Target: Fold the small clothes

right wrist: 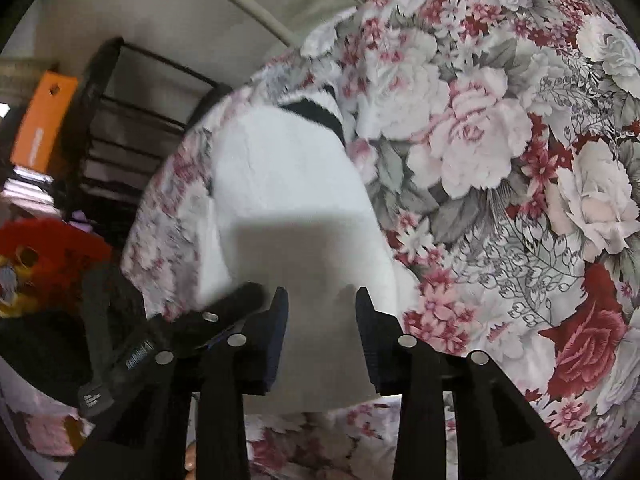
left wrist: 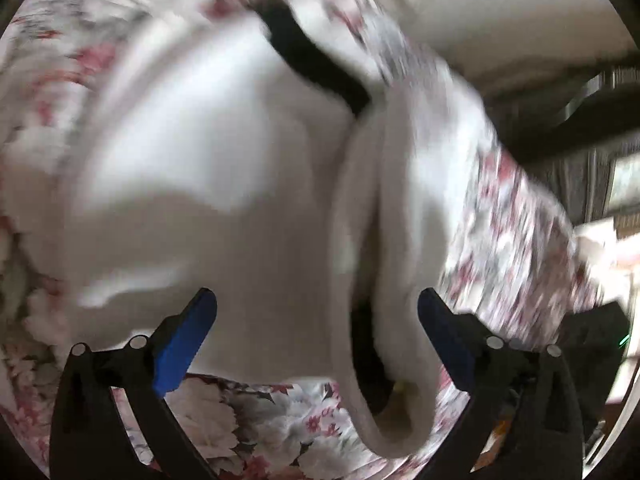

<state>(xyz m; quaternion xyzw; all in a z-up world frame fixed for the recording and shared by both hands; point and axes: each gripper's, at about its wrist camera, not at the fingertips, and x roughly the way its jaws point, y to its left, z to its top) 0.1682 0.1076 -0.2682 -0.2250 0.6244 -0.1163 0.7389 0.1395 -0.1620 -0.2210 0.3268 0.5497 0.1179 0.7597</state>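
A small white garment with a black trim band (left wrist: 312,56) lies on a floral bedsheet (left wrist: 264,412). In the left wrist view the garment (left wrist: 224,184) fills the middle, with a raised fold or sleeve (left wrist: 404,264) on its right side; the view is blurred. My left gripper (left wrist: 316,320) is open just above the garment's near edge, holding nothing. In the right wrist view the garment (right wrist: 288,200) lies ahead with its black trim (right wrist: 316,114) at the far end. My right gripper (right wrist: 322,320) is open over the garment's near edge, its jaws apart and empty.
The floral sheet (right wrist: 500,152) spreads wide to the right. A black shelf rack (right wrist: 132,120) and an orange box (right wrist: 42,120) stand beyond the bed's edge at left. A red and yellow plush toy (right wrist: 36,256) and a dark strap (right wrist: 96,320) lie at lower left.
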